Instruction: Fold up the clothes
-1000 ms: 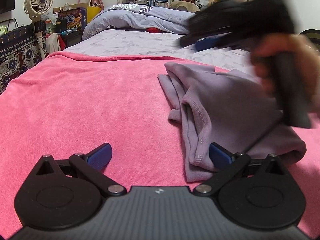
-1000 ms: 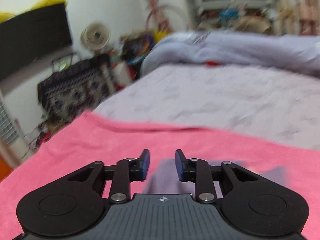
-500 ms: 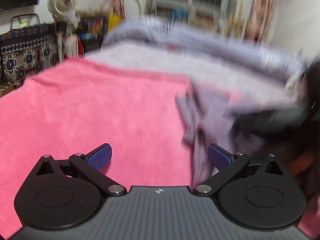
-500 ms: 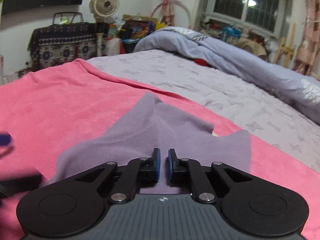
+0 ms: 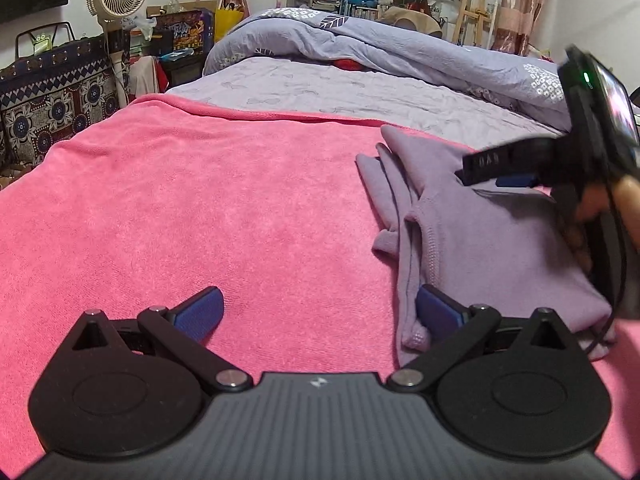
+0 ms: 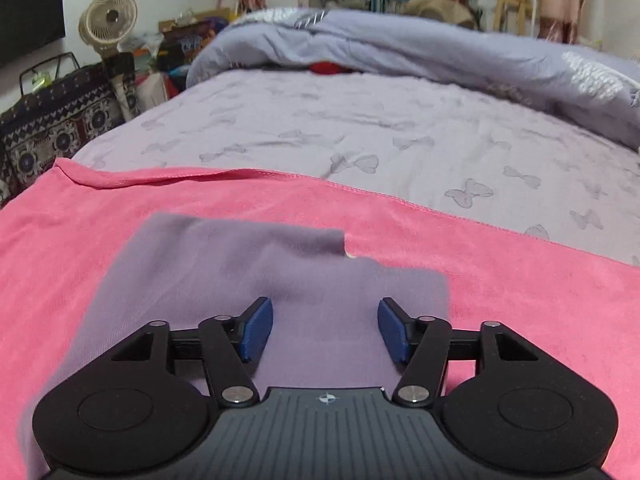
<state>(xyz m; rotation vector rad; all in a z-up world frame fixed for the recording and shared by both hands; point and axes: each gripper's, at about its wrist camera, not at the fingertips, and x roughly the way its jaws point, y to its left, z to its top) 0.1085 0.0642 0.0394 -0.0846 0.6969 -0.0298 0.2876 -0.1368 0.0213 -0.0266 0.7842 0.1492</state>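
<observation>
the garment lies on the towel, right of centre, with the duvet behind.

My right gripper seen from left wrist view: fingers slightly blurred, only one blue pad edge visible, spread not readable there. My hand behind it cut off by right picture edge. Lilac garment: right end hidden behind that gripper and its cable. From right wrist view, same garment soft with blur, seams unreadable, near end hidden under my gripper body. Small pale spot at garment's far edge notch: too small to identify. Shelf clutter beyond garment unreadable.
</observation>
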